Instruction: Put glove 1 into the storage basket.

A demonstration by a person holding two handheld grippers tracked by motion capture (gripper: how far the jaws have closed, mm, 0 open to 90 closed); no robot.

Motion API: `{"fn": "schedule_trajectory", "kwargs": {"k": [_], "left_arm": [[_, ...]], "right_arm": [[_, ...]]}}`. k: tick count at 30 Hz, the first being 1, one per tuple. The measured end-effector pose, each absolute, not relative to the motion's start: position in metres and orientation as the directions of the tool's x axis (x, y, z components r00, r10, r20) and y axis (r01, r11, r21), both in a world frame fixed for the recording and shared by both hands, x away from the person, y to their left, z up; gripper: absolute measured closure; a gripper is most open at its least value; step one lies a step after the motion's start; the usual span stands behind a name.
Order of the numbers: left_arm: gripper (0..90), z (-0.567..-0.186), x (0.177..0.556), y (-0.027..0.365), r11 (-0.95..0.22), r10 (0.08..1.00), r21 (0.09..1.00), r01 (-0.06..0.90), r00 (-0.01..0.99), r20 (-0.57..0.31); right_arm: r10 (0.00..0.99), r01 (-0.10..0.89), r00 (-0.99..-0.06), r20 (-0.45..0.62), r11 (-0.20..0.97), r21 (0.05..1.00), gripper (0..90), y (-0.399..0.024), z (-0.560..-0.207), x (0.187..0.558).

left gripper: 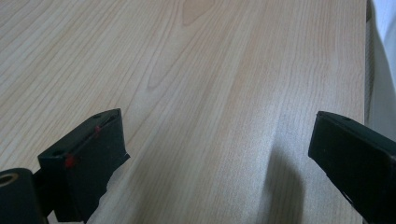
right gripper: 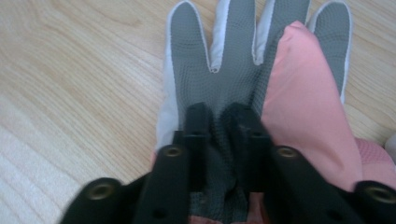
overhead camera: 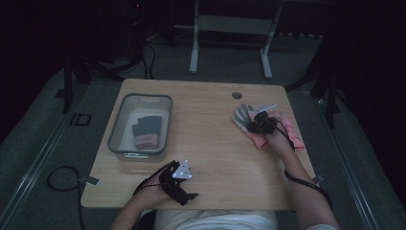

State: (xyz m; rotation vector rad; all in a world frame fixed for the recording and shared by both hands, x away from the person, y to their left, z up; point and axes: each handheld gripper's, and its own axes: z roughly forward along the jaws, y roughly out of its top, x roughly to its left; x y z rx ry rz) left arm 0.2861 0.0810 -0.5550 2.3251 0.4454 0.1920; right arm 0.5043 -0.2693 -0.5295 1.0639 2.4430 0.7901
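Observation:
At the table's right lies a grey-palmed glove (overhead camera: 242, 115) (right gripper: 233, 51) with white edging, and a pink glove (overhead camera: 292, 132) (right gripper: 306, 98) overlaps its side. My right gripper (overhead camera: 258, 123) (right gripper: 219, 114) is down on the grey glove, its jaws pinched together on a fold of the palm fabric. Close to the front edge, my left gripper (overhead camera: 184, 184) (left gripper: 219, 135) hovers low over bare wood, jaws wide apart with nothing between them.
A clear plastic bin (overhead camera: 117, 127) stands at the table's left with a folded grey and pink glove pair (overhead camera: 147, 130) inside. A round cable hole (overhead camera: 237, 95) sits near the far edge. Beyond the table stands a white desk frame (overhead camera: 230, 28).

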Motion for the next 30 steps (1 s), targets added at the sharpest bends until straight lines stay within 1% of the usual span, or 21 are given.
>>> {"fn": "schedule_trajectory", "kwargs": {"k": [1, 3, 4, 7, 8, 9, 10, 12, 16, 18, 19, 23, 24, 27, 30], "left_arm": [[3.6, -0.555, 0.286, 0.081, -0.660, 0.371, 0.705, 0.259, 0.928, 0.006], [3.6, -0.554, 0.286, 0.081, -0.662, 0.368, 0.705, 0.253, 0.930, 0.012], [3.6, -0.553, 0.286, 0.081, -0.661, 0.367, 0.706, 0.253, 0.930, 0.011], [3.6, -0.552, 0.287, 0.082, -0.648, 0.370, 0.717, 0.258, 0.929, 0.000], [3.6, -0.552, 0.287, 0.082, -0.648, 0.370, 0.717, 0.258, 0.929, 0.000], [3.6, -0.553, 0.287, 0.081, -0.648, 0.371, 0.716, 0.259, 0.929, 0.000], [3.6, -0.553, 0.287, 0.081, -0.651, 0.368, 0.715, 0.255, 0.930, 0.003], [3.6, -0.553, 0.287, 0.080, -0.663, 0.360, 0.708, 0.243, 0.933, 0.017], [3.6, -0.554, 0.286, 0.079, -0.674, 0.360, 0.702, 0.231, 0.932, 0.038], [3.6, -0.553, 0.286, 0.079, -0.665, 0.363, 0.710, 0.231, 0.931, 0.037], [3.6, -0.552, 0.286, 0.079, -0.662, 0.363, 0.713, 0.231, 0.931, 0.035], [3.6, -0.552, 0.285, 0.080, -0.660, 0.355, 0.717, 0.225, 0.934, 0.035], [3.6, -0.552, 0.285, 0.079, -0.650, 0.356, 0.726, 0.226, 0.934, 0.028], [3.6, -0.551, 0.283, 0.077, -0.665, 0.337, 0.718, 0.206, 0.940, 0.043], [3.6, -0.552, 0.281, 0.074, -0.684, 0.326, 0.705, 0.188, 0.943, 0.064]], "right_arm": [[0.762, 0.555, -0.640, -0.101, 0.549, 0.625, 84.7, -0.269, -0.529, 0.504], [0.772, 0.560, -0.628, -0.096, 0.534, 0.633, 86.3, -0.269, -0.529, 0.503], [0.809, 0.572, -0.582, -0.081, 0.478, 0.666, 87.9, -0.270, -0.523, 0.499], [0.848, 0.574, -0.526, -0.061, 0.406, 0.711, 88.2, -0.270, -0.503, 0.489], [0.848, 0.574, -0.526, -0.061, 0.406, 0.711, 88.2, -0.270, -0.503, 0.489], [0.859, 0.570, -0.508, -0.055, 0.384, 0.726, 88.2, -0.270, -0.494, 0.485], [0.880, 0.565, -0.474, -0.022, 0.323, 0.759, 88.2, -0.268, -0.472, 0.475], [0.891, 0.551, -0.454, 0.002, 0.280, 0.786, 88.2, -0.264, -0.453, 0.464], [0.906, 0.531, -0.422, 0.044, 0.207, 0.821, 88.2, -0.245, -0.428, 0.437], [0.908, 0.531, -0.416, 0.048, 0.200, 0.824, 88.2, -0.234, -0.423, 0.425], [0.913, 0.537, -0.404, 0.064, 0.180, 0.824, 88.2, -0.229, -0.422, 0.419], [0.925, 0.560, -0.375, 0.063, 0.173, 0.810, 88.2, -0.207, -0.428, 0.402], [0.930, 0.575, -0.361, 0.069, 0.164, 0.801, 88.2, -0.203, -0.433, 0.400], [0.941, 0.610, -0.323, 0.097, 0.129, 0.782, 88.2, -0.194, -0.448, 0.395], [0.950, 0.641, -0.300, 0.091, 0.130, 0.757, 88.2, -0.180, -0.471, 0.396]]}}
